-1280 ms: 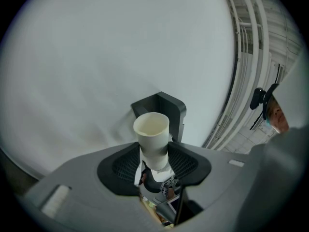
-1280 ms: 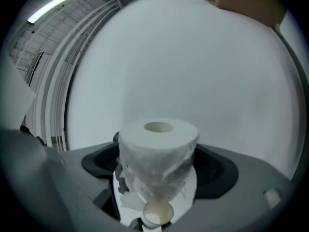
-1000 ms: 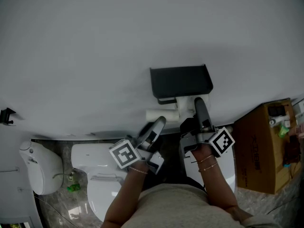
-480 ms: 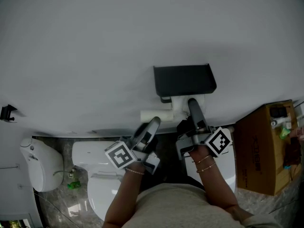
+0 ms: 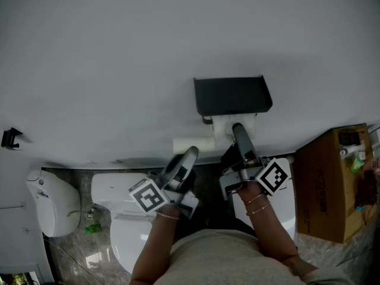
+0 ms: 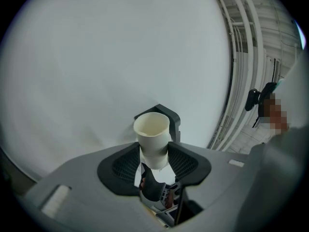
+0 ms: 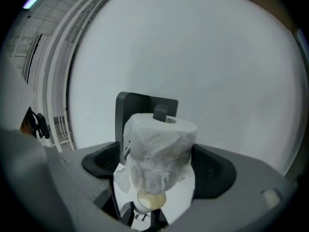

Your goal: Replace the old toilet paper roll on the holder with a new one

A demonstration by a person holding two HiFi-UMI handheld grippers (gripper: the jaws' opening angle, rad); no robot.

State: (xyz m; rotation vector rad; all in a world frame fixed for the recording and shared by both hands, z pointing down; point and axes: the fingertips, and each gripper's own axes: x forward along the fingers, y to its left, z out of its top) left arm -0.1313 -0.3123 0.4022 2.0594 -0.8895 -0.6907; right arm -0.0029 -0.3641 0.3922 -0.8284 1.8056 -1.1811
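A black wall holder (image 5: 233,95) with a flat top shelf hangs on the grey wall. My left gripper (image 5: 187,157) is shut on a bare cream cardboard tube (image 5: 191,143), held left of and below the holder. In the left gripper view the tube (image 6: 151,139) stands between the pads of the left gripper (image 6: 154,164), with the holder (image 6: 170,119) behind it. My right gripper (image 5: 237,130) is shut on a full white paper roll (image 5: 227,129) right under the holder. In the right gripper view the roll (image 7: 159,149) sits in the right gripper (image 7: 159,175), with the holder's peg (image 7: 161,112) at the roll's top hole.
A white toilet (image 5: 133,218) stands below the left gripper, and a white bin (image 5: 50,209) stands further left. A brown cardboard box (image 5: 329,183) with small items on it is at the right. A black hook (image 5: 9,138) sticks out of the wall at far left.
The left gripper has carried the bare tube a little leftward, away from the holder. The right gripper has shifted the full roll leftward, closer under the holder.
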